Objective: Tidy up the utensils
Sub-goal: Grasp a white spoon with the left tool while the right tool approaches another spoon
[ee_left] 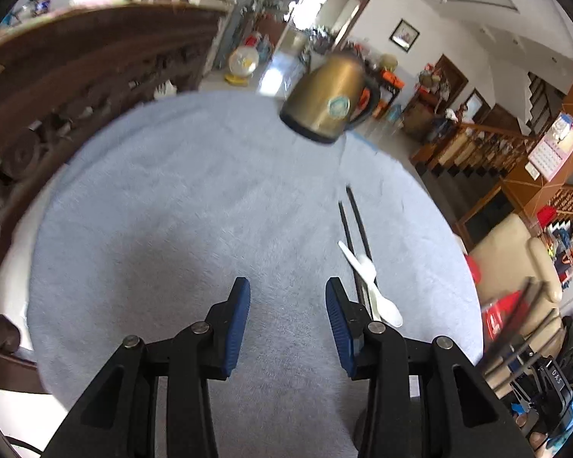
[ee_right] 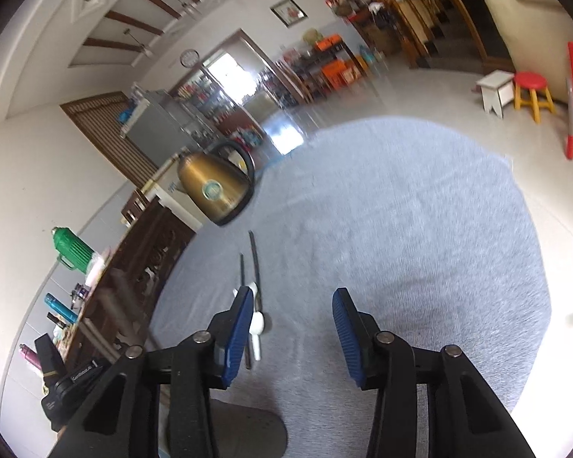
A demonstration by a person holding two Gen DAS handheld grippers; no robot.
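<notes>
Two dark chopsticks (ee_left: 353,225) lie side by side on the grey-blue cloth (ee_left: 195,206). Two white plastic spoons (ee_left: 366,271) lie across them. My left gripper (ee_left: 287,286) is open and empty, hovering above the cloth just left of the spoons. In the right wrist view the chopsticks (ee_right: 255,263) and a white spoon (ee_right: 256,324) sit just behind the left fingertip (ee_right: 240,316), which hides part of them. My right gripper (ee_right: 292,297) is open and empty above the cloth (ee_right: 401,210).
A gold electric kettle (ee_left: 330,101) stands at the far edge of the cloth, also in the right wrist view (ee_right: 214,187). A carved dark wooden cabinet (ee_left: 68,87) runs along the left. A grey object (ee_right: 248,435) lies near the front edge under my right gripper.
</notes>
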